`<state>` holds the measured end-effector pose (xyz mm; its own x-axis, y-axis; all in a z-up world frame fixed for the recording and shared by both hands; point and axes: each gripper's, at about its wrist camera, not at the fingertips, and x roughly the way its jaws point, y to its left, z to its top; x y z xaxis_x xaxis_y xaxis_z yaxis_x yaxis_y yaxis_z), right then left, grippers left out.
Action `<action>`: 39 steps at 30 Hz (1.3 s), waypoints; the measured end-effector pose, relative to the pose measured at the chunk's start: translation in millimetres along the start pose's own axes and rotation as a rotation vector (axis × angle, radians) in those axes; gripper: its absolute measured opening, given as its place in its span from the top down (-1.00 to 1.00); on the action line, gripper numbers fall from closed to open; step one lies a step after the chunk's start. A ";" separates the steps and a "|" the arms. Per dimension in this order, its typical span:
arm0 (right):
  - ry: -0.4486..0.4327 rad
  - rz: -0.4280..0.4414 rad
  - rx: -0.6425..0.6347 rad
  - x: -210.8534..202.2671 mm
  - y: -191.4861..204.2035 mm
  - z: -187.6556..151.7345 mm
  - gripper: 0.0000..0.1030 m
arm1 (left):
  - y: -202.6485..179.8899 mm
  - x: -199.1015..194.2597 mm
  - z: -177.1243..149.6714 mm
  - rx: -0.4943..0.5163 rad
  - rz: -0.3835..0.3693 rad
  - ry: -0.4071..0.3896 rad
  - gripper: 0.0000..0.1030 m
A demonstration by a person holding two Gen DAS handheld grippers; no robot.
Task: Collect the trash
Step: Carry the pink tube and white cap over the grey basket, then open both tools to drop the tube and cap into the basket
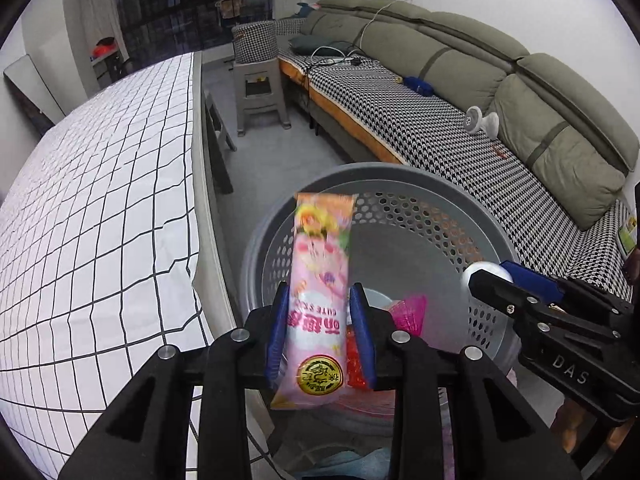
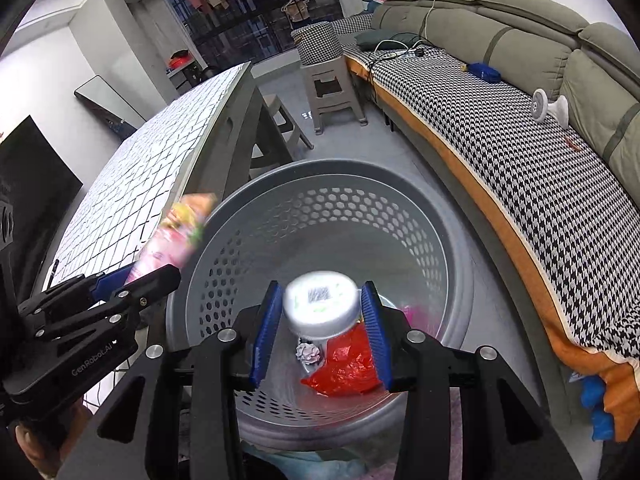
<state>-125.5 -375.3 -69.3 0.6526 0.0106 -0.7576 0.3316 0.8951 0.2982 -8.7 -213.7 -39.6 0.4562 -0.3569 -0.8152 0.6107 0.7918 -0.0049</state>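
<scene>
A pink snack wrapper (image 1: 320, 280) stands upright between the blue pads of my left gripper (image 1: 320, 294), over a grey perforated basket (image 1: 400, 172). A slit shows between the wrapper and the right pad, so the jaws stand open around it. In the right wrist view a blurred white round container (image 2: 320, 306) sits between the pads of my right gripper (image 2: 322, 290), with a thin gap at the right pad. It hangs over the basket (image 2: 320, 170). A red plastic bag (image 2: 348, 364) and a crumpled paper (image 2: 308, 352) lie at the bottom.
A table with a white checked cloth (image 1: 100, 220) runs along the left of the basket. A long sofa (image 1: 460, 132) with a houndstooth cover runs along the right. A grey plastic stool (image 1: 260, 92) stands on the floor behind. A person's hand (image 2: 36, 452) holds the left gripper.
</scene>
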 end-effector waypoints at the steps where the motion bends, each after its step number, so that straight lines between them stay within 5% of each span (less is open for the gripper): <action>1: -0.005 -0.002 0.002 -0.6 -1.3 0.0 0.15 | -0.1 0.4 0.5 -0.002 0.001 0.003 0.36; 5: -0.019 0.002 0.011 -3.0 -4.1 -1.6 0.04 | -0.4 -0.9 0.0 -0.004 0.018 -0.006 -0.01; 39: -0.040 -0.130 -0.001 -4.8 -0.9 -14.0 -0.20 | 12.0 -10.2 -1.7 -0.040 0.158 -0.036 -0.82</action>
<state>-138.5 -369.9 -74.1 0.6307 -0.1236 -0.7661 0.4147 0.8881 0.1981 -7.1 -199.8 -32.3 0.5675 -0.2431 -0.7866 0.5037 0.8583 0.0981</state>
